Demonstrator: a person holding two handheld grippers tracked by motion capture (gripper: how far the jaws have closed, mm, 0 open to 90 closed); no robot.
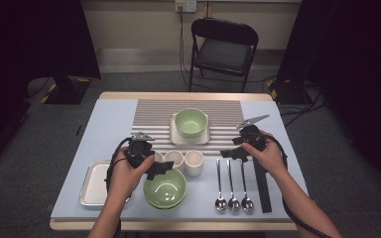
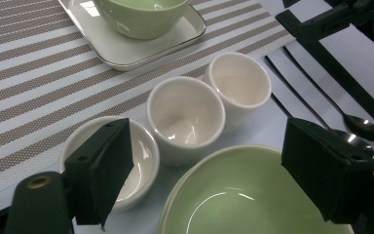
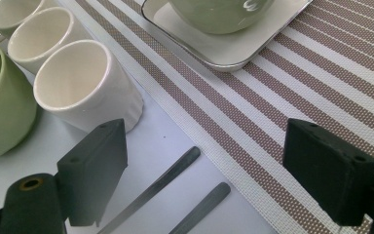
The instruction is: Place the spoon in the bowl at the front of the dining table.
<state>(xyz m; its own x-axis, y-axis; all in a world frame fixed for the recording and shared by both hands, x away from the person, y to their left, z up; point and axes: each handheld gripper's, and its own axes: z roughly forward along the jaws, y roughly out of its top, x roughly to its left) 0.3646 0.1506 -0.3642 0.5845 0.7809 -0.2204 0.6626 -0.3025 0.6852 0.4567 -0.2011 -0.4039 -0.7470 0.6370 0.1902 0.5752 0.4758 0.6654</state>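
My left tongs hang with the jaws apart and empty over the near green bowl and the three cream cups, which stand in a row on the desk just behind this bowl. My right tongs are also apart and hold nothing, above the handles of the three spoons, near the striped mat where a second green bowl sits on a square plate

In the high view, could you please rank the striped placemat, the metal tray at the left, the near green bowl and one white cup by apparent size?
1. Striped placemat
2. Metal tray, partly hidden by the left forearm, so its extent is unsure
3. Near green bowl
4. White cup
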